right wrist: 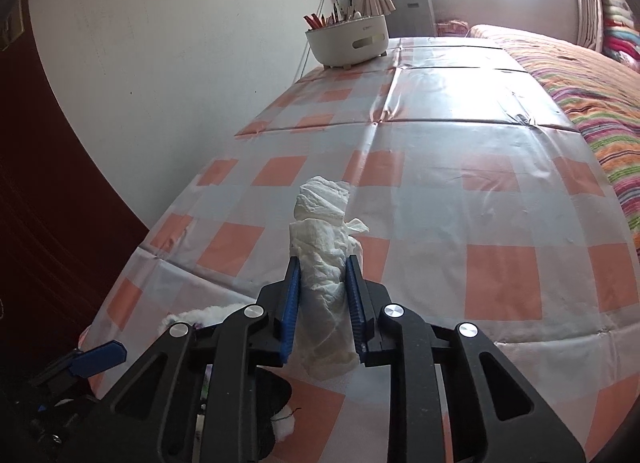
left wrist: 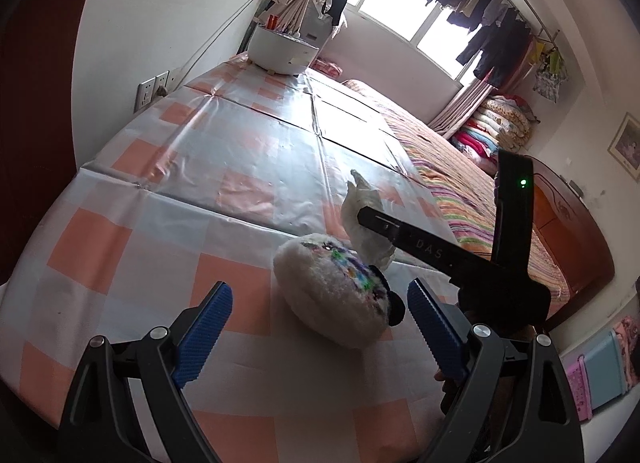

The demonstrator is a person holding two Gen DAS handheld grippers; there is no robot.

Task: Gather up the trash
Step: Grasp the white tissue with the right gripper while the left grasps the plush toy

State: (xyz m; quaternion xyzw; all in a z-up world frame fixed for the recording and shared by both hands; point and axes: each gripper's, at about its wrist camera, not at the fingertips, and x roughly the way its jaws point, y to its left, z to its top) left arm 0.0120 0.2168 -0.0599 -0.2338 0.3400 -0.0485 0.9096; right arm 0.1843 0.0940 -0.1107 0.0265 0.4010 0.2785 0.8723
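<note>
Daylight from blown-out window (left wrist: 404, 11), glare on tablecloth (left wrist: 248, 151), perhaps slight softness, fisheye-warped edges

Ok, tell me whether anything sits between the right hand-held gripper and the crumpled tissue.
Nothing does. The right hand-held gripper is already shut on the crumpled tissue, its blue pads pressing on both sides. The fluffy white plush toy lies beside it on the checked tablecloth, not in between.

White tub (right wrist: 347, 40) of utensils on checked tablecloth (right wrist: 440, 199), striped bedspread (right wrist: 592, 103) beside, fluffy pouch (left wrist: 336, 295).
</note>
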